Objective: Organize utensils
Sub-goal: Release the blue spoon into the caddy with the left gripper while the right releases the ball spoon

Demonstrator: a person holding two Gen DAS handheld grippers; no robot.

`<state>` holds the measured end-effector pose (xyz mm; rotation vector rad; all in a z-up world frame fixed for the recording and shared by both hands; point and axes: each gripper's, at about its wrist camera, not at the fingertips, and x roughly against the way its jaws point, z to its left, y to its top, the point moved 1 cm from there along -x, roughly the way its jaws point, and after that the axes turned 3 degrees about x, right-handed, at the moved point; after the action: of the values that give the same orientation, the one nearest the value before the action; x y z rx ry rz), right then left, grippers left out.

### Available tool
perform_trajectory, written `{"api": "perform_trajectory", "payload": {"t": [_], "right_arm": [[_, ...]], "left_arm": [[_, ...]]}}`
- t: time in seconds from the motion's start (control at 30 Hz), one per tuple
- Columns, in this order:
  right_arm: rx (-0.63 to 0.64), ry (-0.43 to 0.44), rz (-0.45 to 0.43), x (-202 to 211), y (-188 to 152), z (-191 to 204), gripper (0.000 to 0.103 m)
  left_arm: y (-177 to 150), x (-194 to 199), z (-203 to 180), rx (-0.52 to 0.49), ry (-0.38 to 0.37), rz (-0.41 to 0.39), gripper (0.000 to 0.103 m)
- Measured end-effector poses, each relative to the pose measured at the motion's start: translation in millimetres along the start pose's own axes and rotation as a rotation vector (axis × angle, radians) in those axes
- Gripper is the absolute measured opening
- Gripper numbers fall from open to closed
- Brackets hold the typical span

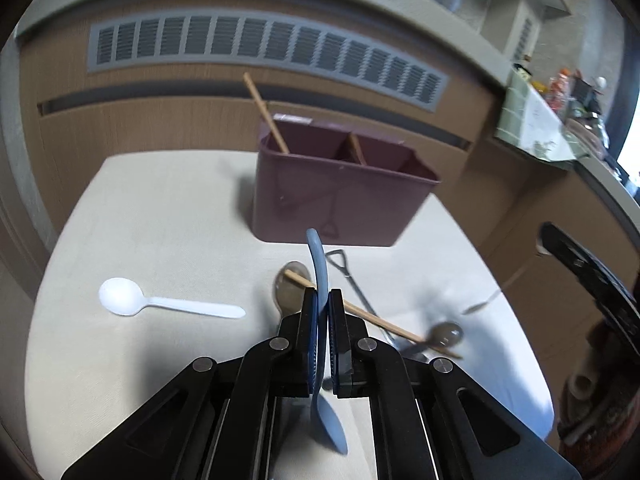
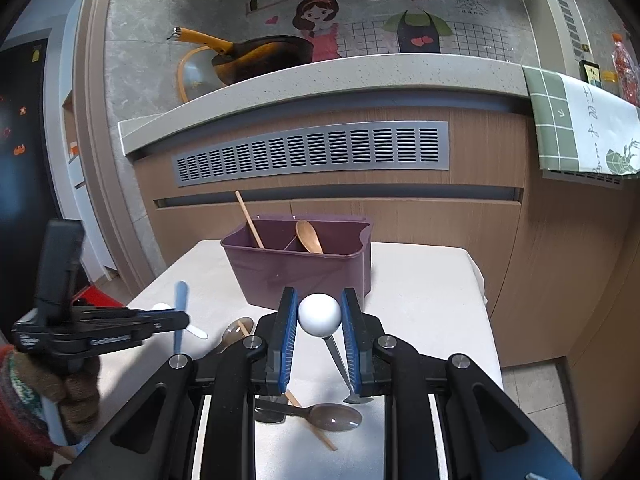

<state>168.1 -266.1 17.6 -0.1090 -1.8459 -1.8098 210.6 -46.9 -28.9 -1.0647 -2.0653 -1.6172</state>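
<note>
1. Left wrist view: left gripper [image 1: 323,300] clamped on blue spoon [image 1: 320,280], lifted (bowl hanging low), purple caddy [image 1: 340,200] at twelve o'clock.
2. Right wrist view: right gripper [image 2: 319,312] pinching white-balled utensil [image 2: 320,314], caddy at twelve o'clock.

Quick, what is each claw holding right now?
Left gripper: shut on the blue spoon.
Right gripper: shut on a white-ended utensil.
</note>
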Motion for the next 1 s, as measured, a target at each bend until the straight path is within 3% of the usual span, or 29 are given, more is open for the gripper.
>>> {"api": "perform_trajectory", "payload": {"t": [0.33, 0.4, 0.53, 0.63, 0.73, 0.87, 0.93, 1.0], "right_arm": [[-0.032, 0.042, 0.037, 9.3, 9.9, 1.9, 0.02], [-0.028, 0.057, 0.001, 17.6, 27.0, 3.4, 0.02], [0.056, 0.058, -0.158, 50.0, 81.9, 14.9, 0.02], [0.095, 0.054, -0.274, 70.2, 129.0, 20.8, 0.02], [0.1, 0.063, -0.316, 73.9, 166.3, 23.4, 0.02], [0.106, 0.051, -0.325, 58.0, 182.4, 26.9, 0.02], [0.093, 0.068, -0.306, 40.1, 184.9, 25.2, 0.02], [0.071, 0.089, -0.267, 17.4, 182.0, 22.5, 0.02]], "left_arm": [[21.8, 69.9, -17.7, -0.032, -0.052, -0.152, 0.005], [39.2, 89.4, -25.9, -0.059, -0.052, -0.21, 0.005], [95.3, 140.6, -48.0, -0.101, -0.088, -0.345, 0.005], [131.3, 167.0, -63.3, -0.152, -0.026, -0.496, 0.005], [151.8, 173.3, -65.6, -0.148, 0.008, -0.564, 0.005], [163.2, 163.5, -56.7, -0.144, 0.053, -0.691, 0.005], [166.2, 148.2, -52.0, -0.156, 0.055, -0.706, 0.005], [172.9, 123.1, -45.0, -0.158, 0.049, -0.669, 0.005]]}}
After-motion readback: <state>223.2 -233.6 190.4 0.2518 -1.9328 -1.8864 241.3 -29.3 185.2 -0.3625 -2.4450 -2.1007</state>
